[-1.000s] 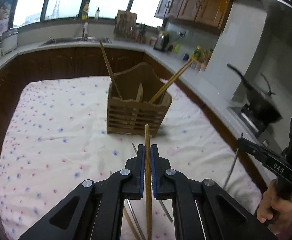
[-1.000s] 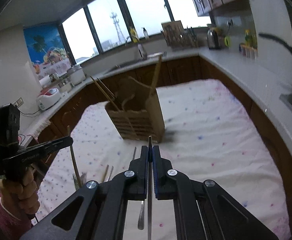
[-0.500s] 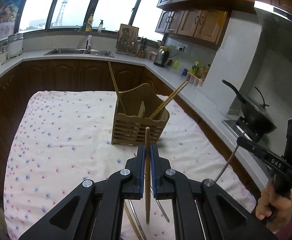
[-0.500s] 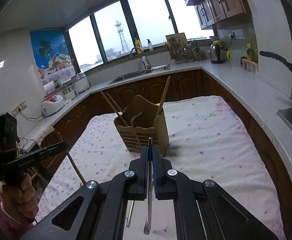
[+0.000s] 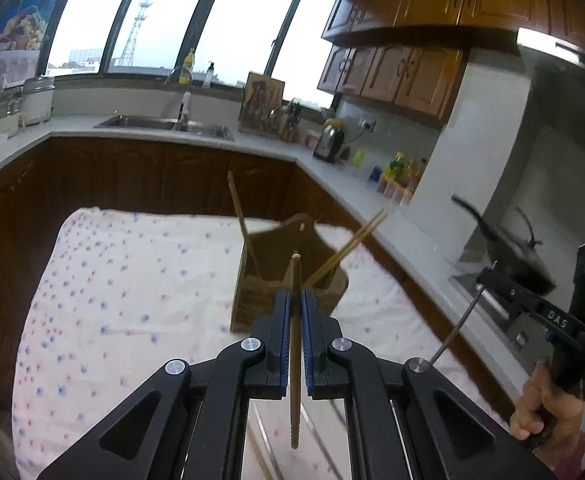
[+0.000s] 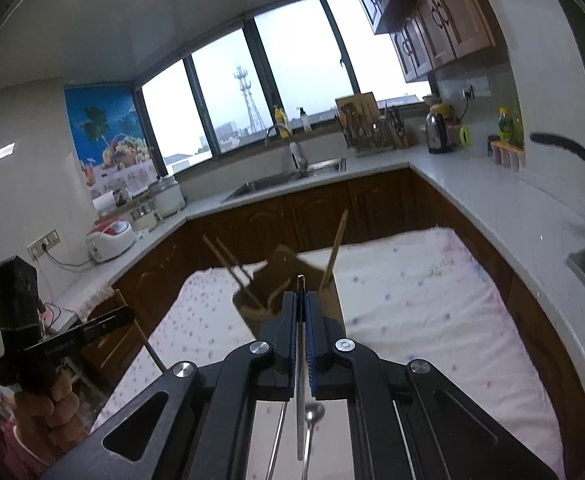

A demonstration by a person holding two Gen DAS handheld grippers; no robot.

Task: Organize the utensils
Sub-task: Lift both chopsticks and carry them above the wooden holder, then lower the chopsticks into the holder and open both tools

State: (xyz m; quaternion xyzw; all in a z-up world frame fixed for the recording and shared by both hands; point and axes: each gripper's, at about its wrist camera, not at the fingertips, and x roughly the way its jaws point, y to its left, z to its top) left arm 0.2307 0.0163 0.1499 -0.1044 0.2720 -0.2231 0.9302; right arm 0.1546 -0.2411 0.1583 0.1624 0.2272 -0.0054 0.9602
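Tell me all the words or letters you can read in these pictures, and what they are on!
"DAS": white letters on the black arm of the right gripper, seen from the left wrist.
Lettering on the arm of the left gripper, seen from the right wrist: too blurred to read.
Labels on the bottles on the counter: too small to read.
Poster by the window: only pictures can be made out, no readable words.

White cloth point(image 5: 124, 280) with pink and blue dots, tan wooden holder point(image 5: 288, 280), black tools with blue pads point(image 5: 307, 344).
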